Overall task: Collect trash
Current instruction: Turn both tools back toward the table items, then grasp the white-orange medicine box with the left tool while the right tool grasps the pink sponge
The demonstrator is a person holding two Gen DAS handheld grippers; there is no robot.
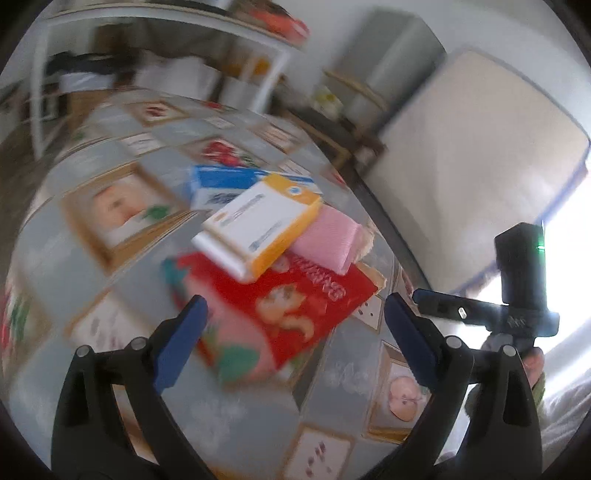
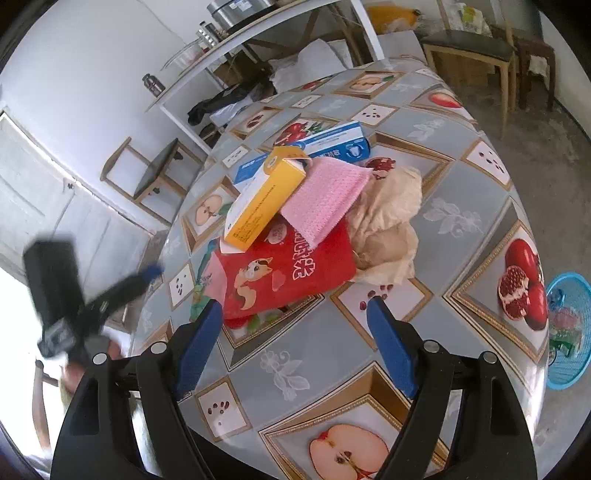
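A pile of trash lies on the round table (image 2: 461, 206): a red snack bag (image 2: 284, 273), a yellow-and-white box (image 2: 262, 206) on top, a pink cloth (image 2: 325, 199), a blue-and-white box (image 2: 332, 144) behind, and crumpled beige paper (image 2: 388, 221) to the right. In the blurred left wrist view the red bag (image 1: 295, 306), yellow box (image 1: 258, 225), pink cloth (image 1: 328, 240) and blue box (image 1: 225, 184) show. My left gripper (image 1: 295, 325) is open, just short of the red bag. My right gripper (image 2: 295, 332) is open, empty, near the bag's front edge.
A blue basket (image 2: 569, 328) with trash in it stands on the floor at the table's right. Chairs (image 2: 476, 51) and a white shelf (image 2: 258, 33) stand beyond the table. A mattress (image 1: 472, 155) leans at the right in the left wrist view.
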